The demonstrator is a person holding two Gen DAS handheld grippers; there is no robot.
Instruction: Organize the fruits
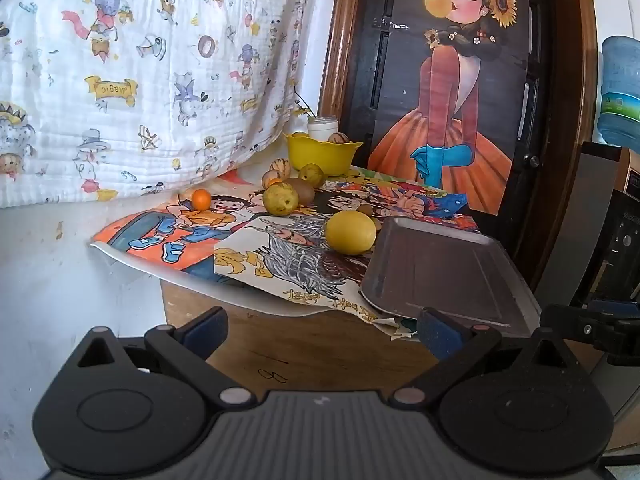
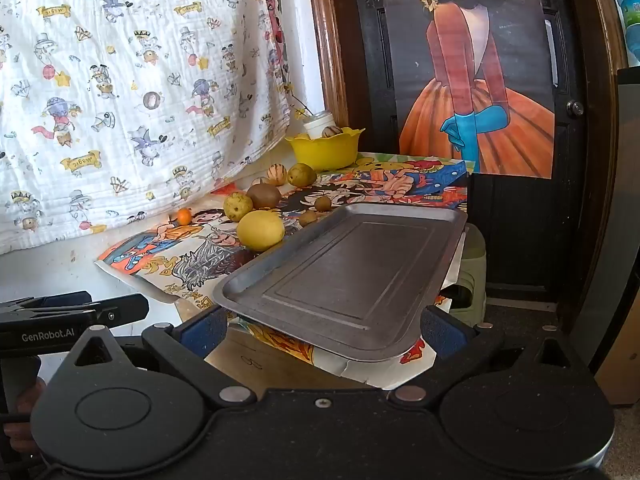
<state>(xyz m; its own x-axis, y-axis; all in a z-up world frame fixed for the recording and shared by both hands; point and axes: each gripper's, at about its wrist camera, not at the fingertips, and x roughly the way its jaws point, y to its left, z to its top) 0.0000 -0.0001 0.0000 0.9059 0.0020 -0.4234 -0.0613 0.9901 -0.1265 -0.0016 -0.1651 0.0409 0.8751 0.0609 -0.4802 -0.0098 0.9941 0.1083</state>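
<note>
Hovering short of the table's near edge, the left gripper and the right gripper are both spread wide and holding nothing. The fruits are lying loose on the comic-print paper beyond them: a large yellow lemon is sitting just beside the long edge of the metal tray, a pale green pear and a brown kiwi are touching behind it, a small orange is lying apart toward the blanket, and more fruit is clustering near the yellow bowl, which is already holding a piece or two.

Judging by looks, the lemon is firm, round and likely to be rolling if nudged — the fingers should be closing across its widest part. The kiwi and pear are probably softer and bruising under a hard squeeze. The two tiny brown fruits near the tray's far corner are looking fiddly for wide pads.

The tray is lying bare and appears to be overhanging the table's near edge — pressing on that end may be tipping it. Open room is lying over the tray and the near paper; the hanging blanket is crowding the far left side.
</note>
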